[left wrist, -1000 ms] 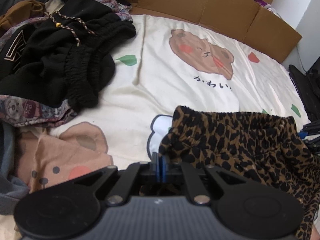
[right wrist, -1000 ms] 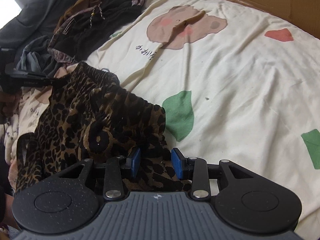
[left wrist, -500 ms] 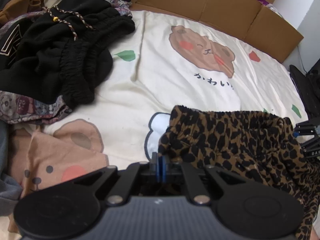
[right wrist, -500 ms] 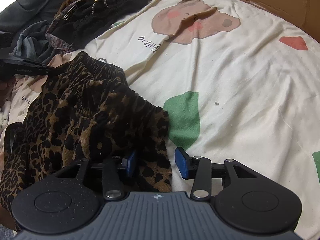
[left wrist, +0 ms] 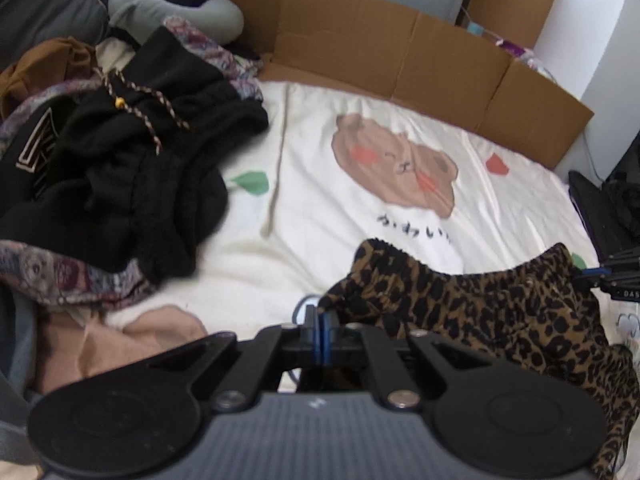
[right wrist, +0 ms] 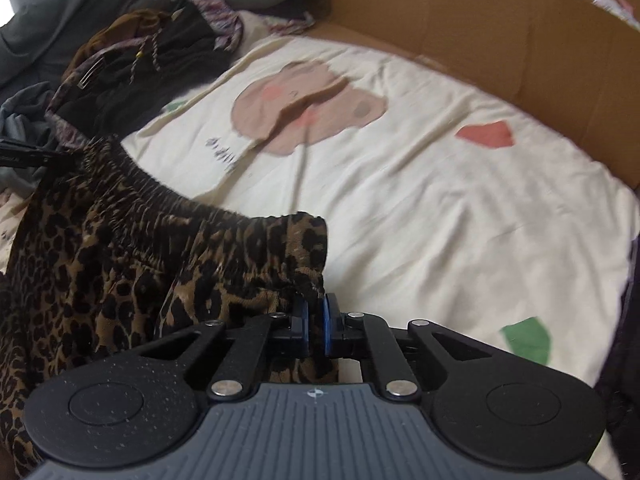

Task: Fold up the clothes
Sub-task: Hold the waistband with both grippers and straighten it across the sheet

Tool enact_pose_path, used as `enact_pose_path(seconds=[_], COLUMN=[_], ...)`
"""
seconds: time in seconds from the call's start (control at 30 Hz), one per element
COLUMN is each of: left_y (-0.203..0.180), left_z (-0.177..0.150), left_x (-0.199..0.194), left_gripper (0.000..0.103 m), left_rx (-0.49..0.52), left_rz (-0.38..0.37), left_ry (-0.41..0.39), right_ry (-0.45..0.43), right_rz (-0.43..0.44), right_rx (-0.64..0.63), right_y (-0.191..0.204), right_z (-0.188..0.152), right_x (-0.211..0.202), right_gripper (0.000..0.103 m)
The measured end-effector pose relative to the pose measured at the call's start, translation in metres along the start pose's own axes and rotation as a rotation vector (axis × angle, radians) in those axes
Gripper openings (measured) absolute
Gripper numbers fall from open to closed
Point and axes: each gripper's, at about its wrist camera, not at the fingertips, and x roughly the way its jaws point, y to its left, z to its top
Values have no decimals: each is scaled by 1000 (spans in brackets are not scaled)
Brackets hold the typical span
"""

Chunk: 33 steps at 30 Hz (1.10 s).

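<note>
A leopard-print garment (left wrist: 480, 312) with an elastic waistband hangs between my two grippers above the cream bear-print bed sheet (left wrist: 360, 208). My left gripper (left wrist: 320, 326) is shut on its left waistband corner. My right gripper (right wrist: 316, 318) is shut on the other waistband corner, and the garment (right wrist: 120, 264) drapes to its left. The right gripper also shows at the far right of the left wrist view (left wrist: 616, 276), and the left gripper at the left edge of the right wrist view (right wrist: 24, 154).
A pile of black and patterned clothes (left wrist: 120, 168) lies at the left of the bed, also seen in the right wrist view (right wrist: 132, 68). A cardboard wall (left wrist: 400, 60) runs along the far edge. A grey pillow (left wrist: 168, 4) lies at the back left.
My right gripper has closed on the waistband corner. Both grippers have lifted, and the waistband now stretches raised between them.
</note>
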Motion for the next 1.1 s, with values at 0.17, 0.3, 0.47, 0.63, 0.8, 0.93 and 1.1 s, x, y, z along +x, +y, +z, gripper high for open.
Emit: enact_pose_path(seconds=[0.17, 0.3, 0.47, 0.63, 0.8, 0.93, 1.1], left_y=[1, 6, 6, 3, 5, 8, 13], left_z=[0, -3, 6, 9, 7, 5, 1], left_x=[14, 25, 23, 47, 65, 77, 84], left_gripper=[5, 13, 55, 57, 57, 56, 47], left_rx=[6, 2, -1, 31, 50, 58, 25], left_rz=[22, 22, -16, -65, -105, -135, -179], left_ry=[44, 106, 58, 93, 135, 167, 211], right_ry=[9, 38, 16, 61, 102, 127, 150], right_rz=[-19, 21, 86, 160, 200, 220, 234], right_rx=[-12, 51, 139, 152, 130, 115, 85], right_y=[0, -6, -26, -34, -33, -32, -27], right_z=[5, 4, 7, 7, 7, 7, 8], right_x=[6, 10, 6, 28, 50, 62, 72], right_gripper=[6, 20, 50, 61, 62, 62, 53])
